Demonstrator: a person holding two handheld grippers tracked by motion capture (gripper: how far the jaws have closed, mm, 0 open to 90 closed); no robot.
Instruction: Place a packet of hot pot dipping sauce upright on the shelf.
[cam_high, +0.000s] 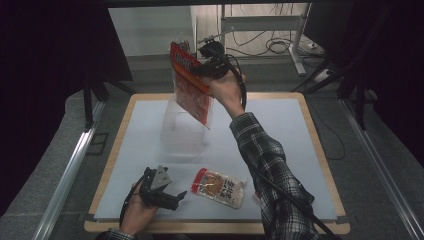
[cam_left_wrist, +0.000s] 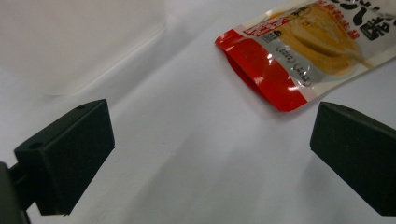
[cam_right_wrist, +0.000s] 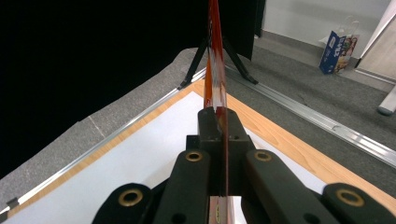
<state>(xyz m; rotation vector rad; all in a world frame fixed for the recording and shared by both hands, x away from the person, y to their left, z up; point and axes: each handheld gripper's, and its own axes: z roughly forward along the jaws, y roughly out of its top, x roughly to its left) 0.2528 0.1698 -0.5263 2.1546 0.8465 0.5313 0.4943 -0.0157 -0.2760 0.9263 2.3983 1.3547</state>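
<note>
My right gripper (cam_high: 200, 69) is raised above the far part of the table, shut on the edge of a flat red packet (cam_high: 191, 90) that hangs tilted over a clear plastic container (cam_high: 183, 131). In the right gripper view the red packet (cam_right_wrist: 215, 70) stands edge-on, pinched between the jaws. A second pouch (cam_high: 219, 187), red at one end with yellow food printed on it, lies flat near the front edge. My left gripper (cam_high: 176, 198) rests low just left of it, open, with bare table between its jaws; the pouch (cam_left_wrist: 308, 51) lies ahead and to the right of them.
The white mat (cam_high: 280, 130) covers a wooden table (cam_high: 320, 150) with open room on its right half. Metal rails (cam_high: 70, 170) run along both sides. A desk frame with cables (cam_high: 270, 35) stands beyond the far edge.
</note>
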